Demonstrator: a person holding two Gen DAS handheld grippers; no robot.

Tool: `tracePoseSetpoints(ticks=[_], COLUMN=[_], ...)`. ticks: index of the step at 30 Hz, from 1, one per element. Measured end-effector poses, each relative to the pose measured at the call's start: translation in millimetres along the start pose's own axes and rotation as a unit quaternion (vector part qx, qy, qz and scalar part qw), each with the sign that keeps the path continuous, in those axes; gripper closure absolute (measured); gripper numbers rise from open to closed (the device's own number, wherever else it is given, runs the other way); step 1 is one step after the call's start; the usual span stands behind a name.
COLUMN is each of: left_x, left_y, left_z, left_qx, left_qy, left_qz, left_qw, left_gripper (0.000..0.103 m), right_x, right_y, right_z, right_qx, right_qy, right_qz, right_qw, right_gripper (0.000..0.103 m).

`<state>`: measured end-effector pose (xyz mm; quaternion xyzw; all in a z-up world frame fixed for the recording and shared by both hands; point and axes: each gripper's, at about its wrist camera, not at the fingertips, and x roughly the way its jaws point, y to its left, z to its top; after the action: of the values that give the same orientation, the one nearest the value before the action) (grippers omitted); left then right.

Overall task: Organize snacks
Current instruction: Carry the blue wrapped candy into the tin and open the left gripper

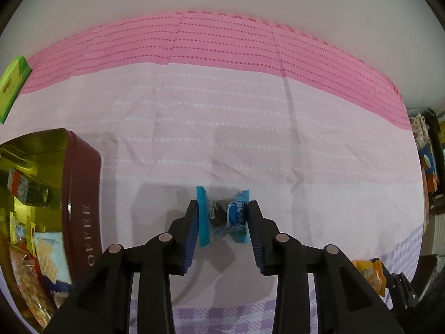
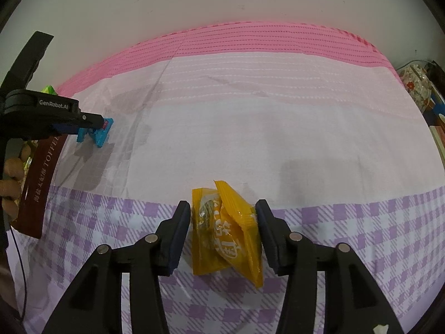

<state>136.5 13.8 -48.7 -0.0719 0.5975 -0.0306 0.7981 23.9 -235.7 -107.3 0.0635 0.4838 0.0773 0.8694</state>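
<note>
My left gripper [image 1: 224,217] is clamped on a blue snack packet [image 1: 222,218], just right of the brown toffee tin [image 1: 83,194]. The tin stands open and holds several wrapped snacks [image 1: 36,239], among them a dark striped packet [image 1: 26,190]. My right gripper [image 2: 222,222] straddles a yellow snack packet [image 2: 230,231] well right of the tin; its far pad touches the wrapper, the other stands clear.
</note>
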Motion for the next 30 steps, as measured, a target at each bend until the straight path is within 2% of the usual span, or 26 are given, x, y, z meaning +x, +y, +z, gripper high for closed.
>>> tracePoseSetpoints(ticks=[2,4,11,20,30], left_x=[6,4,-5,-43,-78], left_y=[-1,-4,4,10,18], left_z=[-3,-5,-14,-35,-48], left_qx=[-0.003,0.003,-0.008,0.001,0.012], left_qy=[0.013,0.008,0.009,-0.011,-0.031], left_qz=[0.0,0.007,-0.006,-0.013,-0.012], left_qw=[0.9999,0.9999,0.9999,0.9999,0.9994], left_gripper=[0.068,0.067,0.07,0.07,0.07], right_x=[0,0,1,1,3], right_y=[0,-1,1,6,16], right_z=[0,0,1,0,-3], right_qx=[0.0,0.001,-0.002,-0.005,-0.025], right_qy=[0.001,0.001,0.002,0.002,0.0], right_qz=[0.001,0.001,-0.004,-0.016,-0.049], right_qw=[1.0,1.0,1.0,1.0,0.998], right_gripper=[0.055,0.055,0.055,0.055,0.055])
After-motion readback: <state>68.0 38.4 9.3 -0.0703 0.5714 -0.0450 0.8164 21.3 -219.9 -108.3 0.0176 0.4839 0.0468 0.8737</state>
